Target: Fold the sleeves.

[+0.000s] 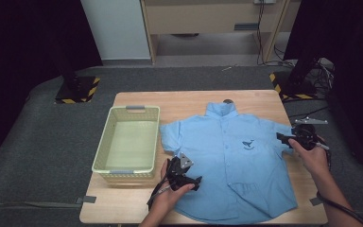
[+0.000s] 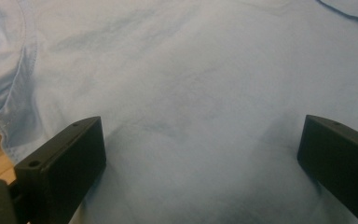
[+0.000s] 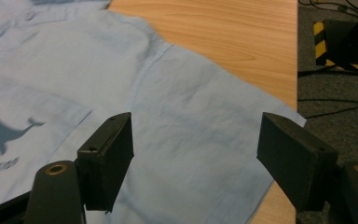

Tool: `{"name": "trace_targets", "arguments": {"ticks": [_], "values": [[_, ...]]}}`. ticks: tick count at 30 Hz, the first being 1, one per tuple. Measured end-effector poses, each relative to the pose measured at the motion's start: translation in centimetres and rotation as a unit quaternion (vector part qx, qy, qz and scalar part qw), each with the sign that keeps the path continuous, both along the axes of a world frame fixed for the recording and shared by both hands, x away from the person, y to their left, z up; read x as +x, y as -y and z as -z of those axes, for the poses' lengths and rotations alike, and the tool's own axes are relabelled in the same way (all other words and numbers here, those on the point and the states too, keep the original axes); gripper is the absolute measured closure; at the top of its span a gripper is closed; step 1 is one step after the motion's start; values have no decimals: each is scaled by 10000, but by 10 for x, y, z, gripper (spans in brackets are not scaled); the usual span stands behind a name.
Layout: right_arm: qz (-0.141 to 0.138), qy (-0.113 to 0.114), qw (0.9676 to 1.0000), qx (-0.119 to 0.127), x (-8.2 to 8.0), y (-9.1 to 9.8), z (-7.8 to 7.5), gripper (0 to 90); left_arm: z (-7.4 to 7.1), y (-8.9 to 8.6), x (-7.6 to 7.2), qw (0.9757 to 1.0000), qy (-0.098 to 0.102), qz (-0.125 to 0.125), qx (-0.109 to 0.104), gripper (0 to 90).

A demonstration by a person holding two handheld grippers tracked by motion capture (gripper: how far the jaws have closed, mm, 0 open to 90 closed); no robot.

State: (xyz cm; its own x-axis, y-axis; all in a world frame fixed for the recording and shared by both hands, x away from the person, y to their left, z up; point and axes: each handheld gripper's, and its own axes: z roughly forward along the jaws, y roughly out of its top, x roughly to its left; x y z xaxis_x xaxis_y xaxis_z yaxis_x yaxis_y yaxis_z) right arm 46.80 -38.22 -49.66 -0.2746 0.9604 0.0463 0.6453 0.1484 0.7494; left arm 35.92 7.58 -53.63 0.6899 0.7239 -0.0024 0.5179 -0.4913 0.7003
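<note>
Shirt point(image 1: 227, 161) flat on the table point(image 1: 189, 101), collar toward the far edge. Basket point(image 1: 128, 142) just left of it. Left gripper point(image 1: 189, 177) over the near left hem, right gripper point(image 1: 283, 139) at the right sleeve point(image 3: 205, 130).

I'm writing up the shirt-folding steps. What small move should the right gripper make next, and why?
Probably lower the right gripper and close on the sleeve: its jaws stand open just over the sleeve's cloth, gripping nothing, and the shirt lies flat and unfolded.
</note>
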Motion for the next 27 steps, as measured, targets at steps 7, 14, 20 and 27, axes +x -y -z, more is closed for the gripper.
{"name": "trace_targets", "arguments": {"ticks": [7, 14, 20, 27], "values": [[252, -108, 9996, 56, 15, 11, 11, 304, 0, -1, -1, 10000, 1, -9, 0, 4], [328, -217, 9992, 46, 18, 14, 24, 295, 0, -1, -2, 10000, 3, -46, 0, 4], [359, -154, 9992, 3, 16, 15, 30, 287, 0, -1, -2, 10000, 3, -56, 0, 4], [402, -197, 9990, 37, 15, 17, 35, 286, 0, -1, -2, 10000, 5, -74, -3, 4]]}}
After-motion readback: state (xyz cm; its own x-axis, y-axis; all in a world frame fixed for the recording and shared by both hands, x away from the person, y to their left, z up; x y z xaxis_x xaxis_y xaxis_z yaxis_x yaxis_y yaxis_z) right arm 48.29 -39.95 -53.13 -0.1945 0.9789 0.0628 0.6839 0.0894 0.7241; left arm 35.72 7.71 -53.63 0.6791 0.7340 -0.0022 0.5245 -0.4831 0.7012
